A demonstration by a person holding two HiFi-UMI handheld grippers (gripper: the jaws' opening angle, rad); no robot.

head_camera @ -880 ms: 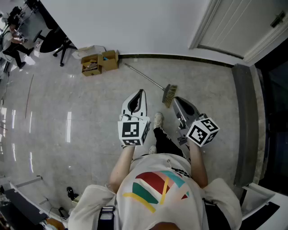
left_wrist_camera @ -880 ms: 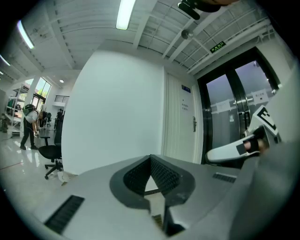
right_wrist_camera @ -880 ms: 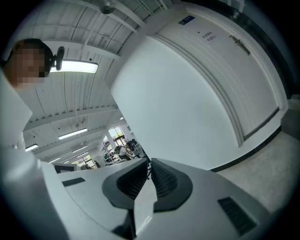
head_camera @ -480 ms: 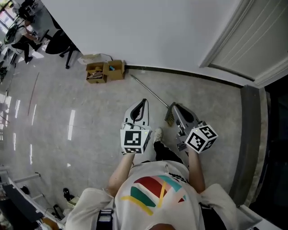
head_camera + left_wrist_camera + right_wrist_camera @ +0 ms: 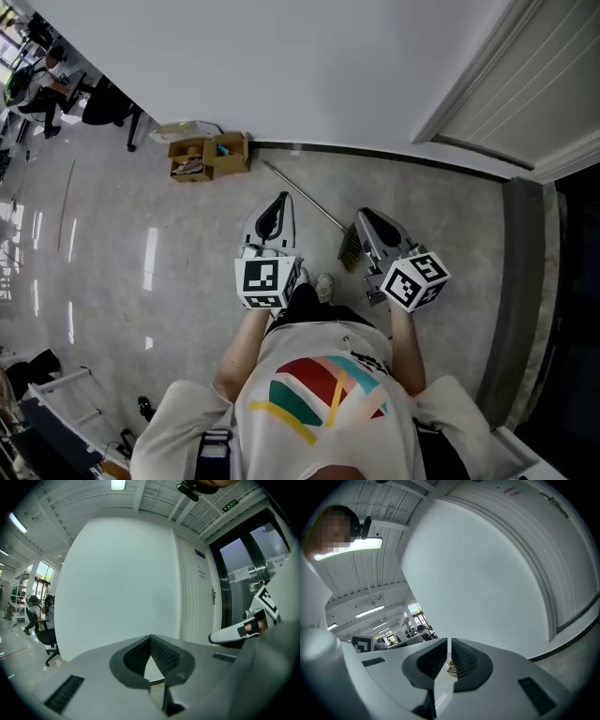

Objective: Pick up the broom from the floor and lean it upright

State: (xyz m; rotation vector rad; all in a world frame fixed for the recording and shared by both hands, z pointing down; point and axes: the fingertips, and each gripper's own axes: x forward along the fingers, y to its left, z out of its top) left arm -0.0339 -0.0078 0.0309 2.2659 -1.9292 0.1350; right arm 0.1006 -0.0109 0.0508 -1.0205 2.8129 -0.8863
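Since the earlier frame the right claw (image 5: pixel 364 217) has come up over the brush end of the broom (image 5: pixel 345 248), which was lying clear ahead of it.

The broom is lying flat on the floor (image 5: pixel 141 244). Its handle tip is pointing at the cardboard box (image 5: pixel 208 155) and stopping short of it, and its brush end is resting well away from the box, near the person's shoe (image 5: pixel 324 287). The right claw is hanging beyond the brush end from the box, its 2 jaws pressing together on nothing. The left claw (image 5: pixel 279 201) is hanging between the box and the shoe, its pads meeting at the tip, also gripping nothing.
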